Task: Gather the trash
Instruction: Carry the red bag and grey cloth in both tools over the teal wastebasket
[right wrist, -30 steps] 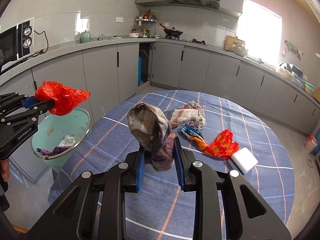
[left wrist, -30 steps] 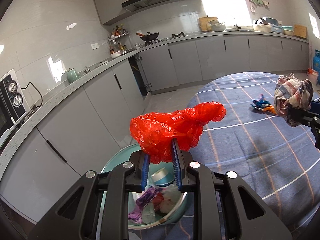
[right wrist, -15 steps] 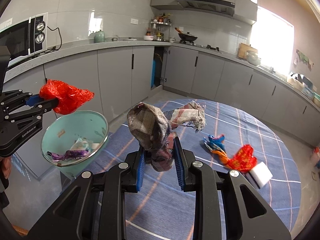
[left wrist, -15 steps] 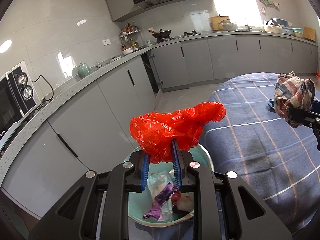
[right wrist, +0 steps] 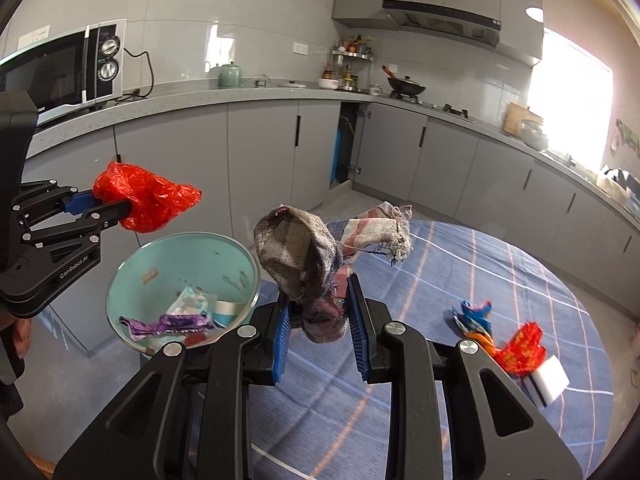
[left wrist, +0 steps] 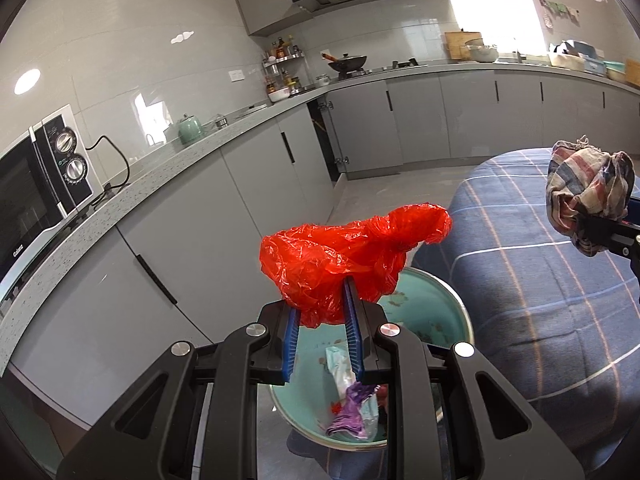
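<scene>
Left gripper clamps a crinkled red bag above the round bin (table edge beside) — right gripper pinches a frayed rag.

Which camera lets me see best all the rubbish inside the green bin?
The right wrist view. It looks down into the open green bin, so the purple wrapper and other scraps show clearly. In the left wrist view the left gripper and its red plastic bag cover much of the bin, so only some scraps show.
</scene>
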Demonstrator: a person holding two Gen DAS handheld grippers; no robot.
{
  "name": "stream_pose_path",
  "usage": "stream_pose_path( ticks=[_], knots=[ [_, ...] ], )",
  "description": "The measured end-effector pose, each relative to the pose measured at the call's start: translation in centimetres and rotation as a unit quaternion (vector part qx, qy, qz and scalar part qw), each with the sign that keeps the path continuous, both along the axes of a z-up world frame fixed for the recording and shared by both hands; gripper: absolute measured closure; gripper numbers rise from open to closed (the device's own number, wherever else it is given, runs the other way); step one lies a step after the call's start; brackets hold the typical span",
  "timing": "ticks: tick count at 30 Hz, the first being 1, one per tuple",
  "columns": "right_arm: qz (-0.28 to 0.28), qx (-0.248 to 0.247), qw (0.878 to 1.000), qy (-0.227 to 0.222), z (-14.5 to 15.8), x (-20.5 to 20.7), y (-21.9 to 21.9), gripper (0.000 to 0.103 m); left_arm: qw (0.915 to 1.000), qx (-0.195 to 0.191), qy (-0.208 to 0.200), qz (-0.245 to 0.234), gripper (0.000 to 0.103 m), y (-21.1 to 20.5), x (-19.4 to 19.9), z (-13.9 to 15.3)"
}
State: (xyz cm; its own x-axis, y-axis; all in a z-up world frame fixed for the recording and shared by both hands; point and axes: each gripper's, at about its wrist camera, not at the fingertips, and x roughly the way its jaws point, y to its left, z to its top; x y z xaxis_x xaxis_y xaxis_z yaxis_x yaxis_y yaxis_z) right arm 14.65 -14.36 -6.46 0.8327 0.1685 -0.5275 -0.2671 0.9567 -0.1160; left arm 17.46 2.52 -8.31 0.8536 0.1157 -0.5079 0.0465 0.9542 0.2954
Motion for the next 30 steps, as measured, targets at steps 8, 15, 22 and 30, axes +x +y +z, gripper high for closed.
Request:
stream_pose_path(
  ticks=[8, 15, 22, 30],
  knots=[
    [0.025, -0.002, 1.0, -0.002, 0.3, 0.8, 2.4, 0.076, 0.9998, -0.004, 0.001, 0.017, 0.082, 1.4, 0.5, 0.0],
    [0.048, -0.006, 0.999, 0.001, 0.1, 1.4, 4.3, 0.076, 0.9995, -0.008, 0.003, 0.029, 0.082, 2.5, 0.9, -0.2],
    [0.063, -0.01, 0.998, 0.002, 0.0, 1.8, 5.5, 0.076, 0.999, -0.012, 0.002, 0.043, 0.082, 3.8, 1.1, -0.3],
    [0.072, -0.016, 0.997, 0.006, -0.5, 2.2, 6.5, 0.076, 0.9983, -0.014, 0.002, 0.057, 0.082, 5.1, 1.3, -0.4]
  ],
)
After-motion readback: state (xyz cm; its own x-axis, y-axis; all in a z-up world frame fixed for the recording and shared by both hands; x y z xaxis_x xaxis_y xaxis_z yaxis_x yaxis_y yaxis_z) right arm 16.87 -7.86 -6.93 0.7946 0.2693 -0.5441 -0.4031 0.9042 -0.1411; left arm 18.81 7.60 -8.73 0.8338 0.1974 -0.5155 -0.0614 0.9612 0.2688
